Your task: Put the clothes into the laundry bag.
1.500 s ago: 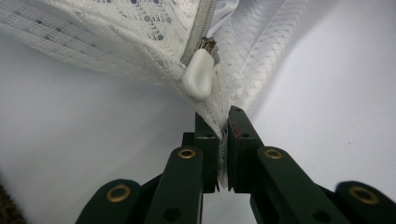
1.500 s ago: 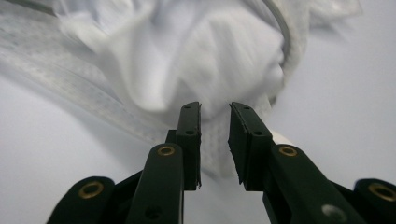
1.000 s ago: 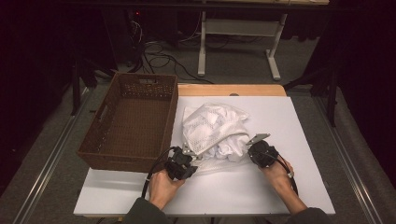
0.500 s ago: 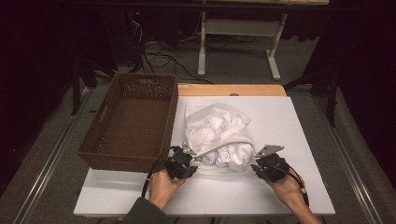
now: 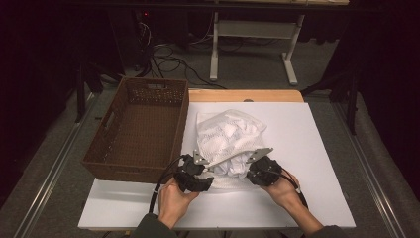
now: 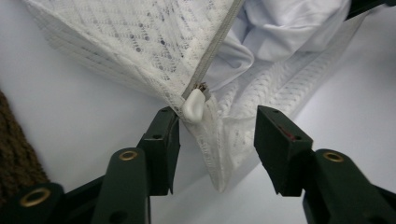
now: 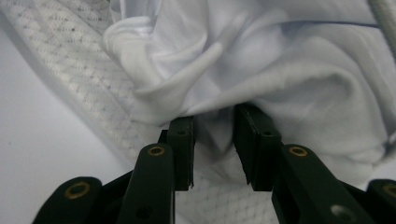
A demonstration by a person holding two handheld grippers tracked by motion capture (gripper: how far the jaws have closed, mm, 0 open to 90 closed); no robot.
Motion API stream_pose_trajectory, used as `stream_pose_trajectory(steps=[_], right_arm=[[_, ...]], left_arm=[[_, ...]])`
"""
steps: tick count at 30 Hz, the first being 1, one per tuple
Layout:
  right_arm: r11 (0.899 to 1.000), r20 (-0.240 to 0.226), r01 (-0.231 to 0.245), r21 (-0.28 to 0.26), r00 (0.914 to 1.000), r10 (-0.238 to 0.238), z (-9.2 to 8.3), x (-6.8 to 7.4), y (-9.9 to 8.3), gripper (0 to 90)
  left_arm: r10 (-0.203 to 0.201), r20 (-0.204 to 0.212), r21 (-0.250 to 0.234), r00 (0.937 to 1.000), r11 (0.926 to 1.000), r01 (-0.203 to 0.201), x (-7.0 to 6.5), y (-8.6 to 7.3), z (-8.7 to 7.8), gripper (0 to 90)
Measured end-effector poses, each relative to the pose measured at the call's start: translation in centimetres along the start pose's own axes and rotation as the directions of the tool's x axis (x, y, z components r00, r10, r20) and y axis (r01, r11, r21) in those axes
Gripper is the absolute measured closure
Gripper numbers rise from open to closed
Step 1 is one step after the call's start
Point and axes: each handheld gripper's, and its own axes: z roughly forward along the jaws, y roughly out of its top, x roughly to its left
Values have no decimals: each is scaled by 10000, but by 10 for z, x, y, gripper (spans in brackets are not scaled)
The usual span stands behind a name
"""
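A white mesh laundry bag (image 5: 225,131) lies on the white table (image 5: 307,148), with white cloth (image 5: 233,166) bulging from its near opening. My left gripper (image 5: 210,166) is at the bag's near left corner. Its jaws have just been opening and now stand apart (image 6: 215,121) around that corner of mesh (image 6: 140,42), with the white zipper pull (image 6: 194,103) beside the left pad. My right gripper (image 5: 245,166) is pushed into the opening from the right. Its jaws (image 7: 215,126) opened within the last second, and a fold of the white cloth (image 7: 261,60) hangs between them without being pinched.
A brown woven basket (image 5: 141,129) stands on the table's left side, close to my left hand; its weave shows at the edge (image 6: 14,140) of the left gripper view. White table surface stretches to the right of the bag and along the near edge.
The left jaws have let go of the bag's corner and spread apart. The right gripper released the bag's edge, drew out to the right, then came back left into the cloth. The stretched mouth has slumped.
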Motion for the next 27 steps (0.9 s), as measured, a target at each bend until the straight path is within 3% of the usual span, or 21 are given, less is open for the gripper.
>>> stream_pose_trajectory(steps=[5, 9, 13, 19, 22, 25, 27], right_arm=[[9997, -214, -117, -202, 9997, 113, 7, 0, 9, 678], [9986, -208, 216, -492, 9995, -227, 7, 5, 18, 656], [9966, -256, 384, -733, 9989, -403, 8, 10, 28, 627], [9951, -83, 684, -715, 9976, -692, 18, 22, 42, 549], [9950, 62, 650, -752, 9979, -647, 24, 27, 46, 529], [9955, 140, 711, -623, 9974, -704, 26, 29, 51, 525], [9961, 69, 615, -640, 9981, -612, 28, 27, 53, 526]], left_arm=[[179, 157, 121, 9997, 9998, -180, -8, 2, 8, 472], [294, -20, 198, 9996, 9994, -294, -12, 1, 12, 464], [162, 54, 214, 9999, 9996, -163, -10, 2, 18, 466], [430, -506, 807, 9978, 9960, -388, -6, 1, 38, 467], [319, -639, 926, 9974, 9954, -259, -3, 0, 44, 476], [398, -468, 1060, 9981, 9938, -347, -4, 1, 49, 502], [538, -356, 1074, 9979, 9930, -497, -5, 0, 50, 576]])
